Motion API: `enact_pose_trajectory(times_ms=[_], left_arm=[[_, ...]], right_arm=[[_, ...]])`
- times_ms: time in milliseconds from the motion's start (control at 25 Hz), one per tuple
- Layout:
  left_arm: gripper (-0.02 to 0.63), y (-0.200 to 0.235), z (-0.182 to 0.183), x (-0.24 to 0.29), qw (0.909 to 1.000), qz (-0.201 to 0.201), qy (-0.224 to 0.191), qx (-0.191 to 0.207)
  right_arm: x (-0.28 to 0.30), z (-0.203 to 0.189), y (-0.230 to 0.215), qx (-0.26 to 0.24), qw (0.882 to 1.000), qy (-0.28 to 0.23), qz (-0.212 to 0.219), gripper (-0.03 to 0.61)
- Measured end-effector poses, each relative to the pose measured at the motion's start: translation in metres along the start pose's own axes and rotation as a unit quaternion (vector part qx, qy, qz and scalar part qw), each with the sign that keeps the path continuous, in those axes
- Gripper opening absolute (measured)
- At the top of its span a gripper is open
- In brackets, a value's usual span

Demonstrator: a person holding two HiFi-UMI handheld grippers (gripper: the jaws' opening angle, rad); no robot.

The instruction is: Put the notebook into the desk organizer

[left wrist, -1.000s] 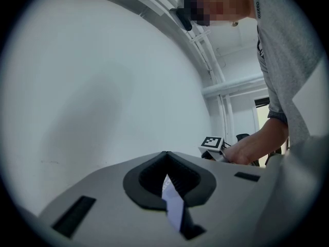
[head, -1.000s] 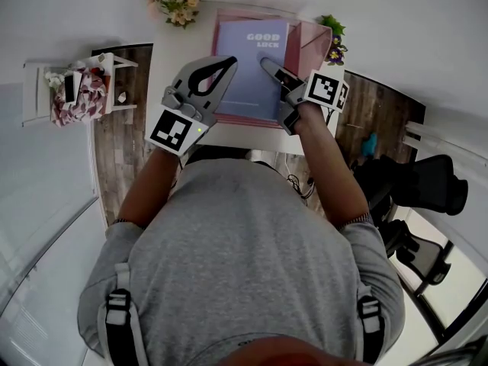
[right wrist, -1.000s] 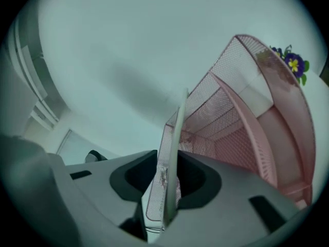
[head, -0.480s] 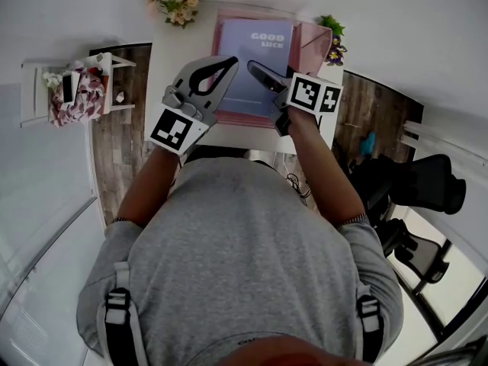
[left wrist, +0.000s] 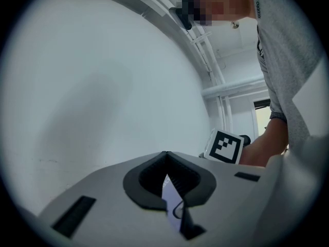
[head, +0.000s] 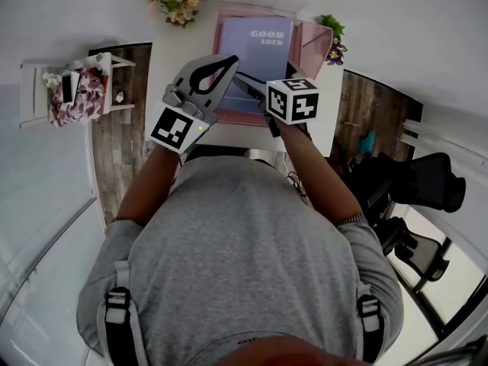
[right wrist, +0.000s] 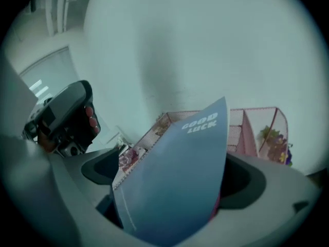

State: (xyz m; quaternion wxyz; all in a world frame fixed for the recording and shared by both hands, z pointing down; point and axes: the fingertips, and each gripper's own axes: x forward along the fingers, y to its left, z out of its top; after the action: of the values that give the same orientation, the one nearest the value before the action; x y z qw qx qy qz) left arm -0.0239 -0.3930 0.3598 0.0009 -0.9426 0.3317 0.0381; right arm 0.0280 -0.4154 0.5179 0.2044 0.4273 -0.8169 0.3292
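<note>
A blue notebook printed GOOD LUCK stands in the pink mesh desk organizer on the white desk. My left gripper is shut on the notebook's left edge; in the left gripper view a thin sliver of the notebook shows between the closed jaws of the left gripper. My right gripper sits at the notebook's near edge, and its jaws are opening. In the right gripper view the notebook rises between the wide-apart jaws of the right gripper, with the pads off it and the organizer behind.
A flower bunch sits at the desk's back left and a purple-flowered plant at the organizer's right. A small white shelf stands to the left, an office chair to the right. A white wall is behind the desk.
My right gripper has let go of the notebook's right side, opened, and swung left and nearer to the person. The left gripper has stayed put on the left edge.
</note>
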Motion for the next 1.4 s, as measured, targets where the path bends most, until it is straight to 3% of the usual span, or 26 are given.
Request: enact_pose_trajectory(times_ms=[160, 360, 640, 840, 1120, 1320, 1400], left_arm=[[0.017, 0.001, -0.001, -0.002, 1.0000, 0.000, 0.001, 0.000], [0.018, -0.001, 0.001, -0.002, 1.0000, 0.003, -0.002, 0.001], [0.018, -0.003, 0.005, -0.004, 0.9999, 0.017, 0.001, 0.003], [0.018, -0.010, 0.008, -0.010, 0.9995, 0.025, 0.015, 0.010], [0.018, -0.023, 0.032, -0.025, 0.9977, 0.061, -0.005, 0.029], [0.018, -0.047, 0.039, -0.037, 0.9974, 0.063, -0.010, 0.033], [0.018, -0.060, 0.040, -0.043, 0.9974, 0.062, -0.008, 0.036]], right_arm=[[-0.001, -0.005, -0.004, -0.053, 0.998, 0.003, -0.035, 0.601], [-0.021, 0.014, -0.018, -0.133, 0.985, -0.027, -0.107, 0.603], [-0.064, 0.042, -0.007, -0.122, 0.985, -0.108, -0.052, 0.581], [-0.105, 0.061, 0.002, -0.124, 0.976, -0.177, -0.018, 0.533], [-0.164, 0.065, 0.036, -0.189, 0.944, -0.267, 0.041, 0.320], [-0.208, 0.058, 0.048, -0.223, 0.916, -0.332, 0.034, 0.117], [-0.223, 0.051, 0.051, -0.224, 0.910, -0.346, 0.037, 0.035]])
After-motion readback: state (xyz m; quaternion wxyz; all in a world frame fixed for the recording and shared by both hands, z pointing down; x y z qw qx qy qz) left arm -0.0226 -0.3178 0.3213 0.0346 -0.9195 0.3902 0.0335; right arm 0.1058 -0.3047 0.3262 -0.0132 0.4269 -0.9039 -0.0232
